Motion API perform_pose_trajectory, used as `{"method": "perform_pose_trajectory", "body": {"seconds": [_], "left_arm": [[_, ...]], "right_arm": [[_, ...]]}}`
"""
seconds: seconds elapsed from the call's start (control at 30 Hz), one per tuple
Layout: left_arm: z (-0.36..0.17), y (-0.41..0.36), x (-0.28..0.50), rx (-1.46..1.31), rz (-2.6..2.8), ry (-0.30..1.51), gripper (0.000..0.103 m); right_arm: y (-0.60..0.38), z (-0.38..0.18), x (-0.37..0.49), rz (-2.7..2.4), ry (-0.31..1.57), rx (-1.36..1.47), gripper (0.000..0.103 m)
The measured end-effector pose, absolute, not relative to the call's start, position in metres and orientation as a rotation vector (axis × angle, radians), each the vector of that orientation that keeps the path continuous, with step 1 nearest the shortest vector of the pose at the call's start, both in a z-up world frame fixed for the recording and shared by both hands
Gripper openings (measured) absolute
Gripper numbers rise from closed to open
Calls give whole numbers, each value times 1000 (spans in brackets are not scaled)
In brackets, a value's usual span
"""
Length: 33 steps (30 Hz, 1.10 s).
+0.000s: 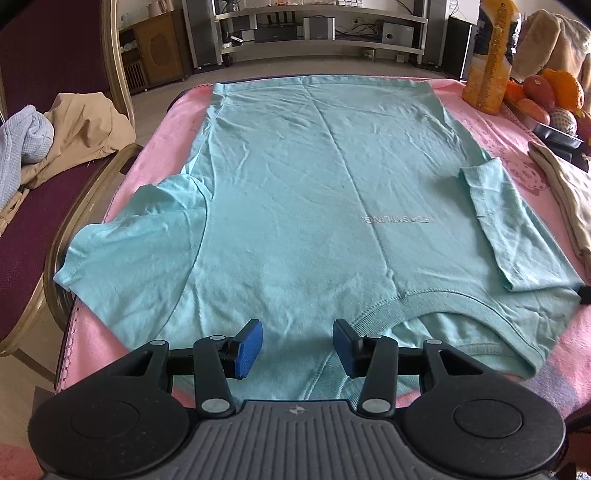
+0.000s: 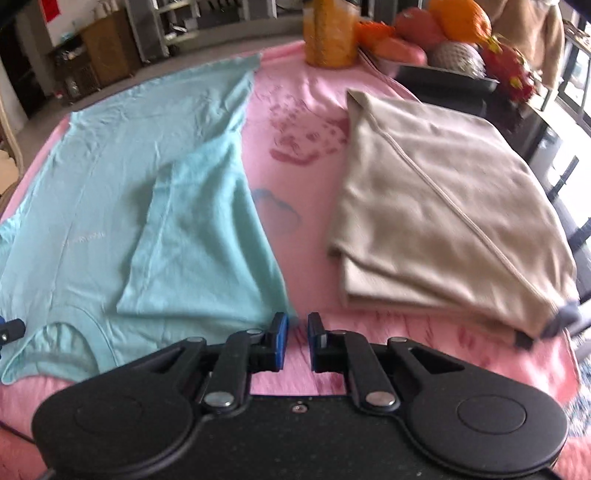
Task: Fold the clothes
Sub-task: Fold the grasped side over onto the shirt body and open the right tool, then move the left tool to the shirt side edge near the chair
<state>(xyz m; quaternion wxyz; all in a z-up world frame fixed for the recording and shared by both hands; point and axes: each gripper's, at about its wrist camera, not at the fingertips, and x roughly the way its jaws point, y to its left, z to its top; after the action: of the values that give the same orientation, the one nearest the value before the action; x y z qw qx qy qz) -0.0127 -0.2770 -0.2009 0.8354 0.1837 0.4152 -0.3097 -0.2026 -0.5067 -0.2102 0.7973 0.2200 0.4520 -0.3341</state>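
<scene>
A mint green T-shirt [image 1: 295, 192] lies flat on the pink blanket [image 1: 166, 125], collar [image 1: 436, 299] toward me. Its right sleeve [image 1: 495, 225] is folded in over the body; the left sleeve [image 1: 129, 236] lies spread out. My left gripper [image 1: 297, 347] is open and empty just above the near shoulder, left of the collar. In the right wrist view the shirt [image 2: 155, 206] lies to the left. My right gripper [image 2: 297, 339] is open a little and empty over the blanket [image 2: 295, 147], by the shirt's near right edge.
A folded beige garment [image 2: 443, 221] lies on the right of the blanket. A fruit tray [image 2: 450, 77] and a yellow jar [image 2: 328, 33] stand at the far right. A maroon chair [image 1: 44, 192] with piled clothes [image 1: 55, 136] stands on the left.
</scene>
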Motion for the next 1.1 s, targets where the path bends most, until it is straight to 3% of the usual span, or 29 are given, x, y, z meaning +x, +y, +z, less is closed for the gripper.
{"method": "perform_pose_trajectory", "body": {"seconds": [0.17, 0.3, 0.57, 0.67, 0.83, 0.97, 1.1], "left_arm": [[-199, -274, -12, 370, -657, 868, 45], [-205, -277, -9, 374, -657, 893, 44], [-208, -275, -6, 360, -660, 896, 46], [-207, -274, -9, 379, -654, 878, 46], [-193, -263, -24, 377, -651, 834, 40], [-200, -265, -36, 421, -674, 887, 40], [-201, -263, -51, 494, -693, 903, 40]], "right_arm": [[-504, -192, -200, -655, 777, 493, 11], [-500, -197, -178, -496, 726, 569, 11], [-467, -217, -149, -339, 857, 436, 12], [-463, -213, -162, -331, 888, 469, 12], [-483, -197, -193, -520, 789, 501, 12], [-499, -211, -204, -570, 864, 606, 11], [-479, -207, -207, -543, 944, 530, 12]]}}
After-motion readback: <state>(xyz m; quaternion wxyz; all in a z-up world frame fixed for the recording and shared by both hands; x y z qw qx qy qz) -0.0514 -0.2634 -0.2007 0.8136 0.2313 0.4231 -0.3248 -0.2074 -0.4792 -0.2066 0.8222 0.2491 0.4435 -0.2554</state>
